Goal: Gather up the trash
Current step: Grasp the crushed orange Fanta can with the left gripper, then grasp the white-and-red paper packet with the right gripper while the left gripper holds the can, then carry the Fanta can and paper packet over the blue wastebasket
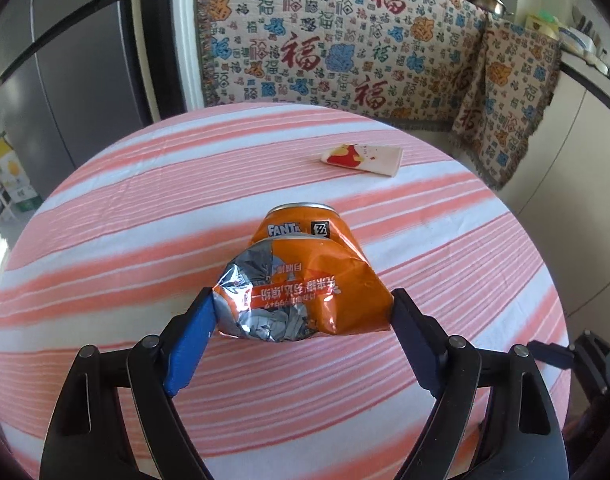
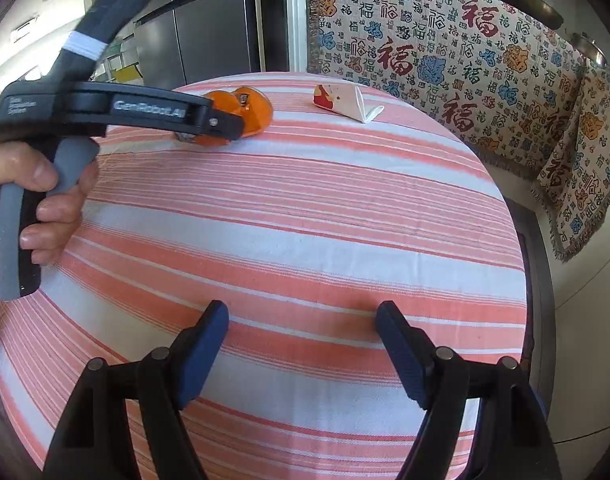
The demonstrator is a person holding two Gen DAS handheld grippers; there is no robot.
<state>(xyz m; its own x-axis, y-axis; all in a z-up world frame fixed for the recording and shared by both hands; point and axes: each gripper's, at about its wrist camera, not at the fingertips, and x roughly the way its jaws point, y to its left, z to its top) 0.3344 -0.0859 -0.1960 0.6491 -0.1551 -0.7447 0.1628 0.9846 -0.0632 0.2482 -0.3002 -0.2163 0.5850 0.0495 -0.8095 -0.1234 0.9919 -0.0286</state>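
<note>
A crumpled orange and silver snack bag (image 1: 305, 300) sits between the blue pads of my left gripper (image 1: 303, 300), both pads pressing on its sides, just above the striped tablecloth. Directly behind the bag stands an orange Fanta can (image 1: 305, 228). A flattened white paper cup (image 1: 363, 159) with a red and yellow print lies farther back on the right. In the right wrist view my right gripper (image 2: 303, 320) is open over bare cloth with nothing between its fingers. The bag (image 2: 261, 120) and the cup (image 2: 345, 104) lie far ahead of it.
The round table (image 2: 305, 220) has a pink and white striped cloth. A person's hand (image 2: 45, 200) holds the left gripper's handle at the left. A patterned blanket (image 1: 345, 40) covers the seat behind the table; a grey fridge (image 1: 65, 60) stands at the back left.
</note>
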